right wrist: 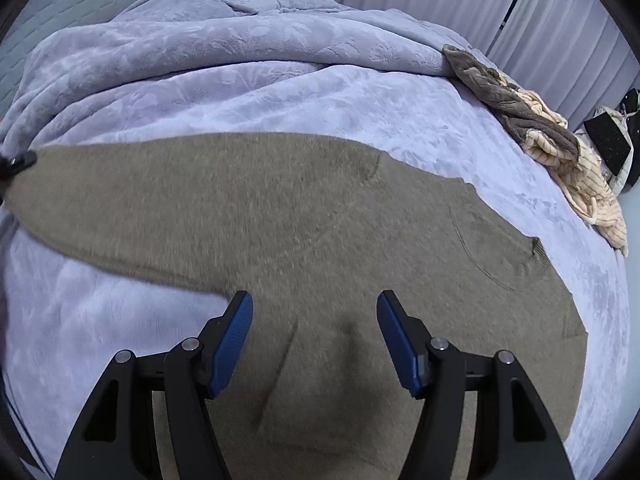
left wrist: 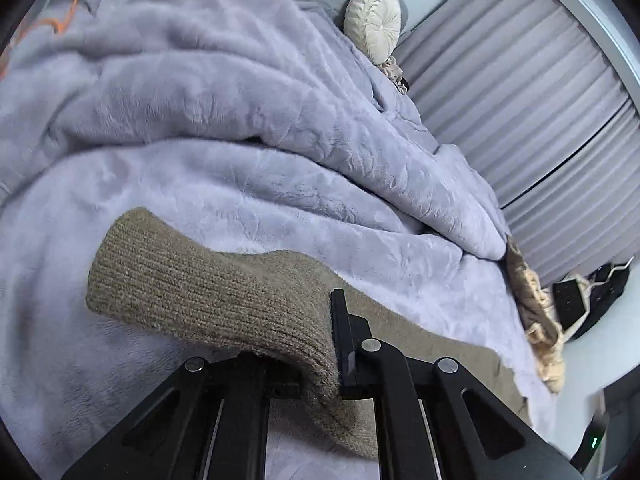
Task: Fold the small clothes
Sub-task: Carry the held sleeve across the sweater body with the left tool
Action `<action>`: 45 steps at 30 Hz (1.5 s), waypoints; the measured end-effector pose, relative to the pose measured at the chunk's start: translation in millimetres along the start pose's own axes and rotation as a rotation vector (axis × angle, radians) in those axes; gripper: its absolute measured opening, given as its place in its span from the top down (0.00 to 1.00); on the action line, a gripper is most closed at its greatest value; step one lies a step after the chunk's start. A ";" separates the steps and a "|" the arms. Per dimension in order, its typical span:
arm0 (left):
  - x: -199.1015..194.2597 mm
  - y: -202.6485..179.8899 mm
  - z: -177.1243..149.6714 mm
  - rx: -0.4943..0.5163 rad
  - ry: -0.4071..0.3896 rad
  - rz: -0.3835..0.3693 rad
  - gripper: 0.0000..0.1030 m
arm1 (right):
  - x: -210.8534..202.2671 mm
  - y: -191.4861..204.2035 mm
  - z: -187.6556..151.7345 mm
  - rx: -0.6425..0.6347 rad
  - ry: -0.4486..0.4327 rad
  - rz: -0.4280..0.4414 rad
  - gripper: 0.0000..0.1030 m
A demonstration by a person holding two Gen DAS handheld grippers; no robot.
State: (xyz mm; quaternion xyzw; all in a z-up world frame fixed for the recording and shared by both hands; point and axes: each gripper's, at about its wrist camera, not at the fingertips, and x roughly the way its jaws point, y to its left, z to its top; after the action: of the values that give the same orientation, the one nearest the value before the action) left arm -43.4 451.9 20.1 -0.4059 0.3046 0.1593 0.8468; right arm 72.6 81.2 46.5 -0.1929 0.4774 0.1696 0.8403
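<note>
sweater (right wrist: 320,220), no legible writing

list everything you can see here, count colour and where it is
sweater: one, taupe knit, spread flat on the blanket, sleeve cuff lifted
blanket: one, lilac plush, covering the bed
round cushion: one, cream, at the head of the bed
clothes pile: one, grey and cream-striped, at the bed's far edge
curtains: grey, beside the bed
orange cable: one, far corner
left gripper: jaws shut on the sleeve cuff
right gripper: jaws open, above the sweater
</note>
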 end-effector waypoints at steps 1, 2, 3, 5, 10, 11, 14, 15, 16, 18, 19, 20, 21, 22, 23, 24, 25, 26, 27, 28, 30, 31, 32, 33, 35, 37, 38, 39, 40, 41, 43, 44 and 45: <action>-4.0 -0.5 0.1 -0.004 -0.008 0.011 0.90 | 7.9 2.4 11.5 0.017 0.006 -0.002 0.34; -5.7 -1.2 1.4 -0.009 -0.017 0.022 0.90 | 14.4 5.2 19.6 0.024 0.010 -0.008 0.34; -7.6 -1.4 2.7 -0.005 -0.020 0.042 0.90 | 23.1 9.4 27.3 0.028 0.023 -0.017 0.34; -8.6 -2.1 5.2 0.017 -0.006 0.083 0.90 | 45.0 22.2 36.4 0.027 0.092 -0.016 0.34; -9.1 -18.3 3.6 0.090 0.006 0.123 0.90 | 45.0 45.1 38.3 0.019 0.095 0.059 0.34; -10.5 -23.4 2.3 0.105 0.010 0.130 0.90 | 39.3 43.7 37.4 0.033 0.086 0.098 0.34; -10.1 -43.3 -3.3 0.145 0.042 0.154 0.90 | 24.2 30.8 34.1 0.069 0.066 0.103 0.34; -9.9 -50.8 -5.5 0.162 0.049 0.163 0.90 | 20.4 25.3 34.4 0.075 0.063 0.108 0.34; -9.7 -58.9 -7.8 0.176 0.054 0.169 0.90 | 16.5 18.4 33.5 0.078 0.061 0.103 0.34; -8.1 -76.9 -13.0 0.195 0.067 0.171 0.90 | 9.7 7.0 35.0 0.069 0.050 0.074 0.34; -6.5 -85.3 -15.6 0.207 0.074 0.177 0.90 | 7.7 0.2 36.2 0.061 0.045 0.063 0.34; -4.6 -96.0 -19.3 0.221 0.084 0.183 0.90 | 6.0 -6.4 35.2 0.059 0.047 0.055 0.34; -3.2 -105.0 -22.9 0.233 0.090 0.182 0.90 | 7.4 -13.7 34.9 0.061 0.057 0.053 0.34; -1.6 -114.5 -27.2 0.248 0.096 0.179 0.90 | 8.7 -20.8 34.2 0.067 0.064 0.050 0.34; 0.3 -125.0 -32.3 0.266 0.104 0.181 0.90 | 10.2 -28.2 32.7 0.075 0.068 0.045 0.34; 3.0 -136.3 -38.6 0.290 0.117 0.189 0.90 | 11.4 -35.0 30.5 0.082 0.071 0.045 0.34; 5.3 -144.6 -43.7 0.308 0.128 0.197 0.90 | 12.7 -41.6 28.4 0.091 0.074 0.053 0.34; 8.7 -154.2 -50.2 0.329 0.141 0.205 0.90 | 13.7 -47.8 26.1 0.101 0.075 0.065 0.34; 12.0 -163.2 -56.6 0.350 0.152 0.214 0.90 | 14.6 -52.8 23.7 0.106 0.077 0.075 0.34; 14.9 -172.0 -62.9 0.370 0.159 0.225 0.90 | 15.2 -57.3 21.1 0.109 0.078 0.078 0.34; 21.4 -189.7 -76.7 0.399 0.179 0.235 0.90 | 14.2 -65.3 16.1 0.108 0.070 0.080 0.34; 23.8 -196.5 -82.4 0.410 0.186 0.239 0.90 | 13.1 -70.3 13.7 0.108 0.063 0.074 0.34; 26.0 -205.5 -89.4 0.424 0.194 0.240 0.90 | 11.5 -75.1 11.4 0.109 0.059 0.070 0.34; 27.8 -213.5 -95.7 0.439 0.198 0.241 0.90 | 9.1 -81.5 8.7 0.114 0.055 0.071 0.34; 29.8 -230.0 -108.1 0.471 0.203 0.238 0.90 | 4.8 -94.0 3.5 0.126 0.047 0.077 0.34; 30.2 -247.7 -119.8 0.504 0.197 0.245 0.90 | 0.3 -106.2 -1.3 0.134 0.036 0.075 0.34; 30.4 -254.9 -124.6 0.514 0.196 0.245 0.90 | -1.3 -111.9 -3.8 0.136 0.031 0.074 0.34; 31.0 -262.0 -129.8 0.521 0.197 0.242 0.90 | -2.6 -117.9 -6.8 0.139 0.027 0.075 0.34; 32.5 -269.1 -135.5 0.527 0.201 0.243 0.90 | -3.7 -122.3 -9.8 0.140 0.025 0.075 0.34; 34.1 -275.2 -141.1 0.536 0.202 0.250 0.90 | -3.9 -126.6 -12.6 0.141 0.023 0.073 0.34; 37.2 -289.1 -155.1 0.565 0.201 0.270 0.90 | -4.6 -136.9 -20.2 0.149 0.023 0.068 0.34; 39.5 -296.7 -163.7 0.581 0.209 0.270 0.90 | -4.9 -142.8 -24.5 0.155 0.025 0.065 0.34; 41.5 -303.8 -171.7 0.594 0.218 0.270 0.90 | -5.6 -148.6 -28.3 0.163 0.024 0.060 0.34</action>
State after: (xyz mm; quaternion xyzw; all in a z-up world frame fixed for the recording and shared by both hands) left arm 79.0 129.9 89.5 -0.1125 0.4774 0.1300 0.8617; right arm 118.8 -62.1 62.2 -0.1114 0.5053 0.1532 0.8419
